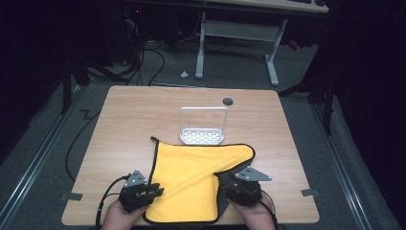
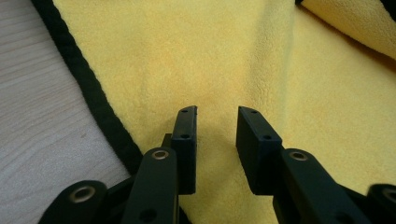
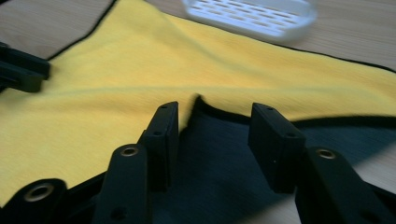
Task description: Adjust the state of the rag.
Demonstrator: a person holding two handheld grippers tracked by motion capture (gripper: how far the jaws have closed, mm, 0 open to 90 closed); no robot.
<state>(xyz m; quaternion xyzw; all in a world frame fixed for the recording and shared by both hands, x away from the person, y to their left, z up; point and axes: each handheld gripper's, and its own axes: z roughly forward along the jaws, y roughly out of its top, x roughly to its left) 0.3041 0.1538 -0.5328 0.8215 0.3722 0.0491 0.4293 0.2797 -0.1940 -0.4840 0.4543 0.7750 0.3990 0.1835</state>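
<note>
Yellow cloth (image 1: 189, 179) lies at the table's (image 1: 124, 115) near edge. Left gripper (image 1: 149, 190) hovers parted over it, holding nothing; right gripper (image 1: 233, 184) gapes over the folded-back grey underside (image 3: 219, 158). Behind, the white rack (image 1: 202, 136) stands empty.

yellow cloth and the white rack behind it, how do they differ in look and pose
The yellow cloth is soft, black-edged and lies flat on the table, with its right near corner folded over, dark underside up. The white rack is rigid, has a slotted base and stands with a tall loop handle upright. The cloth is far wider than the rack. Both rest on the table.
</note>
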